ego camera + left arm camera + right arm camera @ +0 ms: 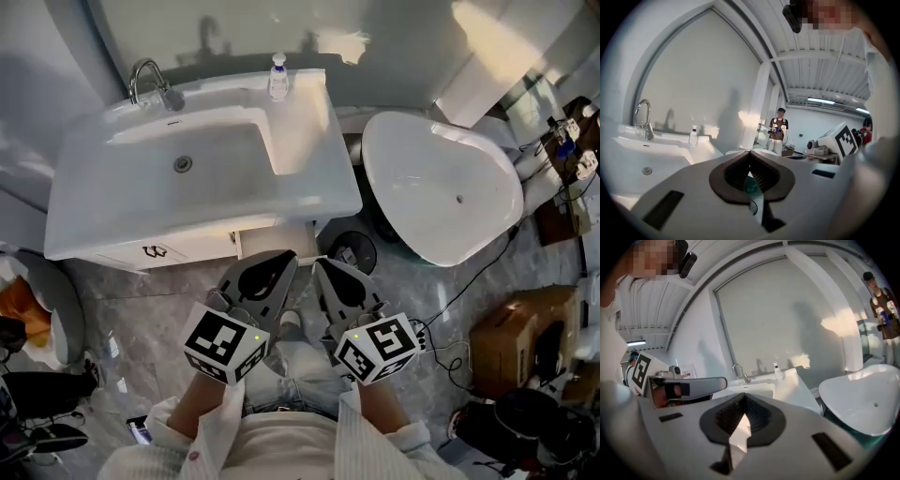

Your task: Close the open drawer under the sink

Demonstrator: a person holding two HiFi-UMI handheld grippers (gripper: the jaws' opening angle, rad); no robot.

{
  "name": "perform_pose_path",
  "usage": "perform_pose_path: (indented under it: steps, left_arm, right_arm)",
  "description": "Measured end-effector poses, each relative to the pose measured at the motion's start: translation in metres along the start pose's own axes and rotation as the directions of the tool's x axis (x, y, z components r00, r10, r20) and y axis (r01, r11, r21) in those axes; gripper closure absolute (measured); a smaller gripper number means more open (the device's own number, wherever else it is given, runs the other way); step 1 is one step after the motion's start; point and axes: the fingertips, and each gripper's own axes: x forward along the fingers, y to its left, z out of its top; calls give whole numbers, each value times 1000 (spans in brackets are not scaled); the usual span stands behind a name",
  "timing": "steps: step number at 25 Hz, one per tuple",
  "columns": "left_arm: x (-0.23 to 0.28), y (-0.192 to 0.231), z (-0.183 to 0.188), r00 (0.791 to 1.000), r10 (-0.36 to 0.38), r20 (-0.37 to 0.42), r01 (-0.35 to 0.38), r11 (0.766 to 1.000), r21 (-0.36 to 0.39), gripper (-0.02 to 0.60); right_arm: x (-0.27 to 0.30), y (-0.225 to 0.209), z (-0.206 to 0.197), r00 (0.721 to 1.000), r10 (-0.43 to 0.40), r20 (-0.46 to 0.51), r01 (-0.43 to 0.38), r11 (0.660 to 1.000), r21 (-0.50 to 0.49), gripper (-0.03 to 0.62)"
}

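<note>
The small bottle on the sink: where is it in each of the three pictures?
Head view: small bottle at top centre, on the sink's back ledge, right of the faucet.
Left gripper view: left of centre, again right of the faucet.
Right gripper view: just right of centre, right of the faucet.
Shared landmark: the curved faucet, left of the bottle in all three.

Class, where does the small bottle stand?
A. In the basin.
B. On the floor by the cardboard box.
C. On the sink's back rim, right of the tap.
C: the bottle stands upright on the back rim of the sink, to the right of the tap.
</note>
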Motion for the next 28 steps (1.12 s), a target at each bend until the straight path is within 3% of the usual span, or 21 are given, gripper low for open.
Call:
perform_pose_path:
  steps: [9, 28]
  left_arm:
    - [12, 15, -9, 990, 142, -6, -142, 989, -35, 566]
    - [-9, 55, -42, 978, 207, -36, -209, 974, -87, 566]
  right_arm:
    - [20, -21, -4, 990, 124, -69, -124, 992, -9, 585]
    - [55, -11, -38, 979, 142, -144, -138, 990, 36, 585]
